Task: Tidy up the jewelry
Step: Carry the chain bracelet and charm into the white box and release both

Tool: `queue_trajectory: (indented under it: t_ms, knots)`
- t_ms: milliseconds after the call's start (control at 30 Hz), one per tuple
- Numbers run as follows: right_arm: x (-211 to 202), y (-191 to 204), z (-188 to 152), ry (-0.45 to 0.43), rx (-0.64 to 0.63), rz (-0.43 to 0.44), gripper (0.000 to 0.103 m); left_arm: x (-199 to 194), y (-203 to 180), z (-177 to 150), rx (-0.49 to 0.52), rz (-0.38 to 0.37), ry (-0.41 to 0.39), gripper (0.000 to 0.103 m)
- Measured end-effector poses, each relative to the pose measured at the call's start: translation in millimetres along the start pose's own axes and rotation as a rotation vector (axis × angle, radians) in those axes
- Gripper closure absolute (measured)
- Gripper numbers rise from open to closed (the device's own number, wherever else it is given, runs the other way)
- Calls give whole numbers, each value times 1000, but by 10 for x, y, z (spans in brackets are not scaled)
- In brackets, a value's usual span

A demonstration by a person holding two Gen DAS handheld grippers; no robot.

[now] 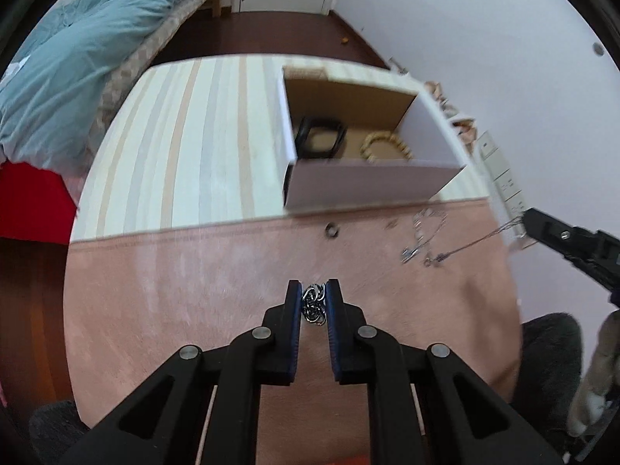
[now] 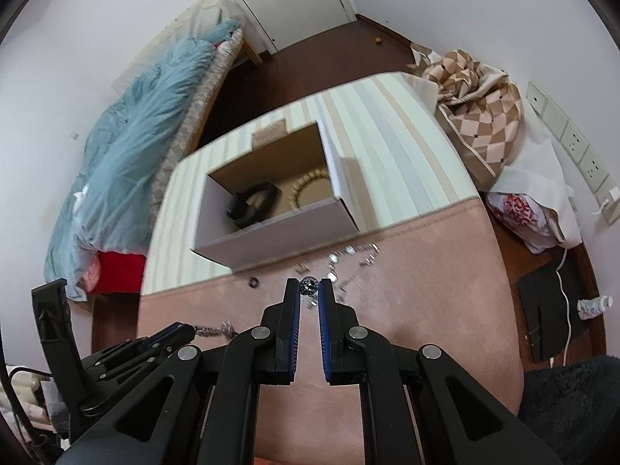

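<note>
- The pink-and-cream striped cloth-covered worktop (image 1: 201,255) fills both views; everything I'm handling sits on its near, pink half.
- The open white cardboard box with a brown inside (image 2: 271,232) stands at the far edge of the pink band. A black band-like piece (image 2: 252,201) and a cream beaded bracelet (image 2: 306,188) already lie in it, so I take it as the destination.
- My left gripper (image 1: 314,306) has its jaws clamped on one bunched end of the silver chain necklace (image 1: 314,304). No cloth shows under the links, so I judge that end lifted, though not by how much.
- My right gripper (image 2: 309,288) has its jaws pinched on the chain's other end. In the left wrist view that gripper comes in from the right edge with a taut strand running to its tip.
- The relation that counts: the chain's long axis runs left to right between my two hands, and the box lies straight beyond it, far of both jaws. The right hand looks the nearer to the box's front wall.
- A small dark ring (image 1: 331,230) lies loose just near of the box, apart from the chain.
- Hard to read: the chain's middle is motion-blurred, so I cannot tell whether it sags onto the cloth or hangs clear, nor whether it is tangled.
</note>
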State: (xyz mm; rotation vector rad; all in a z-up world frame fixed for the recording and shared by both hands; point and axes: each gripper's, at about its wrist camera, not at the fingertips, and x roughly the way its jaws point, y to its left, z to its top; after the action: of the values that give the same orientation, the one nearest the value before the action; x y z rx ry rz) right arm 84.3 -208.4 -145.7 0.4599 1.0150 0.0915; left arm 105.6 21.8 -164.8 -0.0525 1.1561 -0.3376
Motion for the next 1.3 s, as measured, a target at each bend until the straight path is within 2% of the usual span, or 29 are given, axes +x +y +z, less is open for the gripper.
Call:
queue_trajectory:
  t_ms: [267,400,500,567,700,933,1067,1133,1167,1200,1233,1267,1300]
  knots:
    - [-326,275,358,-67,-38,85,93,-530,-107,454,-12,-148,-91,94]
    - [-447,431,677,-105,-72,114,94,-739,-207,822,21,-189,-145,94]
    - [-400,541,966,-119,-115,98,94,-750,-251,1123,39,-192,-169,94]
    - [-279,585,1138,-100,-139,90,94,-654,-258,1322,44,-190,-164,94]
    - [57,596,1370,-46,-173,43,94,-325,-204,1516,37,-184,-121,94]
    - [746,494,1663,52,-213,-56,93,400,-92,1781,21,-138,19,92]
    - [985,501,1724,79,-233,-90,93,605,-24,1872,-24,-91,61,92]
    - [1078,500,1745,106,-235,-86,93,651,3,1902,-38,-32,71,90]
    - [1109,493,1741,128,-229,-78,93,653,9,1909,-37,-12,68,82]
    - [1134,490,1730,148,-225,-75,92,632,16,1909,-37,9,60,62]
    - [1159,484,1708,171,-226,-76,92,610,37,1904,-42,36,51,47]
    - [1179,465,1679,194,-226,-78,92,573,64,1887,-49,64,34,23]
    - [1186,443,1643,208,-228,-84,86,525,97,1861,-56,77,11,22]
